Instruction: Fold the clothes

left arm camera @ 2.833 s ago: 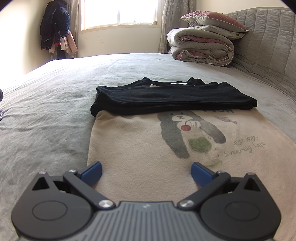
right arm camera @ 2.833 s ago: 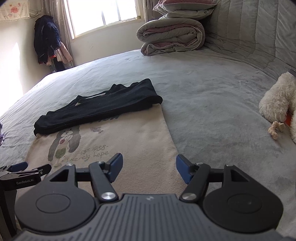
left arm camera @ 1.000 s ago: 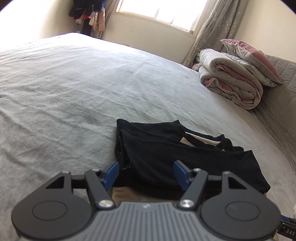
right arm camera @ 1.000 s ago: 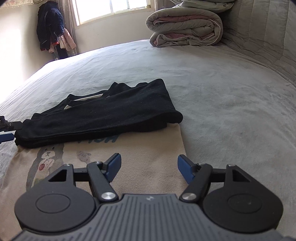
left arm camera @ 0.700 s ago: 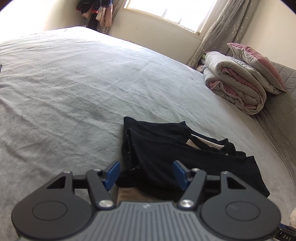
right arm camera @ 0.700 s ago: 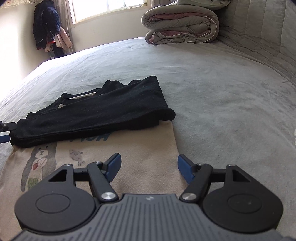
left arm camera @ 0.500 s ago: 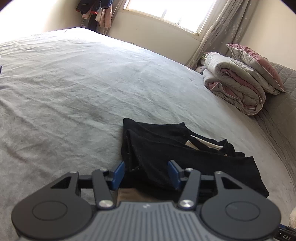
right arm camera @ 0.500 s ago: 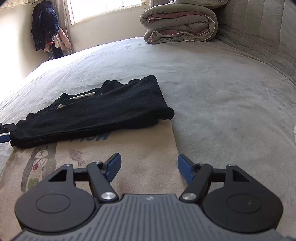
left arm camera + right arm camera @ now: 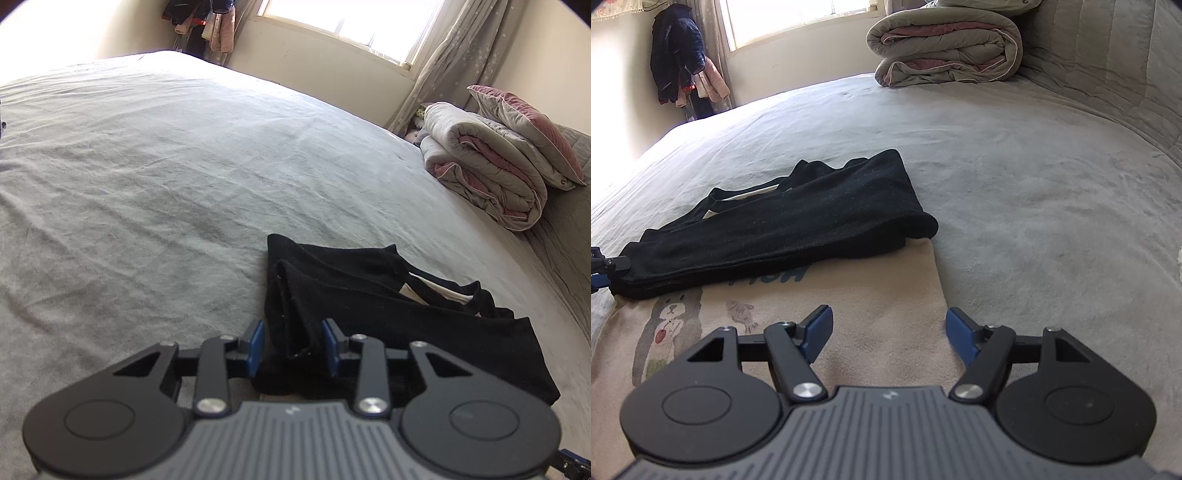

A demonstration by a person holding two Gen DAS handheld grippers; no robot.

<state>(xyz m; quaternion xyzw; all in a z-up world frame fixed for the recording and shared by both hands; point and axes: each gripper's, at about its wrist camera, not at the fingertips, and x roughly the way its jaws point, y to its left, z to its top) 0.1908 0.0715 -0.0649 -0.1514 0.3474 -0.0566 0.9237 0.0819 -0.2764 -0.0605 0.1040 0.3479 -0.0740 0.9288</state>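
Our left tool (image 9: 292, 345) has just been closing on the limp, light shirt's (image 9: 783, 236) folded corner; the right tool (image 9: 888, 334) gapes wide, empty.

The grey-and-black body of the left gripper (image 9: 293, 347) hides the near end of the folded black fabric of the garment (image 9: 399, 317) and nearly all of the beige printed cloth under it, so whether the blue pads press the fabric between them cannot be told. In the right wrist view the black fold covers the upper part of the blue lettering on the beige cloth (image 9: 849, 295), and the bear print is cut by the gripper's body. At that view's left edge only a black-and-blue tip of the other gripper shows, and at its right edge a white scrap (image 9: 1179, 258) is too cropped to identify.
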